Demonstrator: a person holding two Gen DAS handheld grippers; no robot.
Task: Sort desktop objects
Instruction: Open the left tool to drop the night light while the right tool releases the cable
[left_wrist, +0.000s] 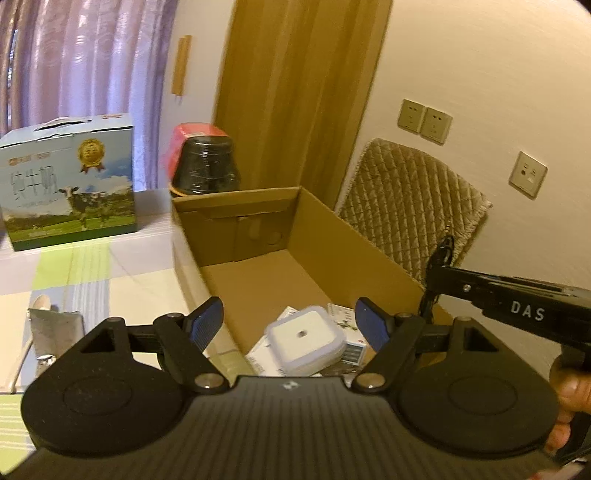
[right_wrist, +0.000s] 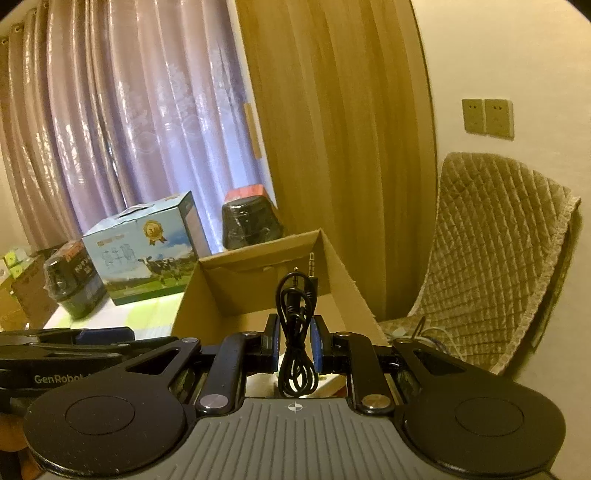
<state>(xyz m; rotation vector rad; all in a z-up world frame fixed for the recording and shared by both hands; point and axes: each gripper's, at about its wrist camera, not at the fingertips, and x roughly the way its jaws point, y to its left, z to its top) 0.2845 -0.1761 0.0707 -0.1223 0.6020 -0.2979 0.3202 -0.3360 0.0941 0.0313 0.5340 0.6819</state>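
Observation:
An open cardboard box (left_wrist: 332, 240) stands on the table, its near end holding a white square case (left_wrist: 308, 341) on top of several small packets. My left gripper (left_wrist: 291, 328) hangs open above that end, nothing between its blue pads. My right gripper (right_wrist: 294, 343) is shut on a coiled black audio cable (right_wrist: 295, 325), whose jack plugs stick up above the fingers. It hovers over the box's (right_wrist: 258, 284) near right edge. From the left wrist view the right gripper's body (left_wrist: 517, 306) comes in from the right, the cable (left_wrist: 437, 266) dangling at its tip.
A milk carton with a cow picture (left_wrist: 70, 184) and a black wrapped jar with a red lid (left_wrist: 205, 162) stand behind the box. A second wrapped jar (right_wrist: 70, 288) sits further left. A metal clip (left_wrist: 55, 332) lies left of the box. A padded chair (right_wrist: 491, 258) is at the right.

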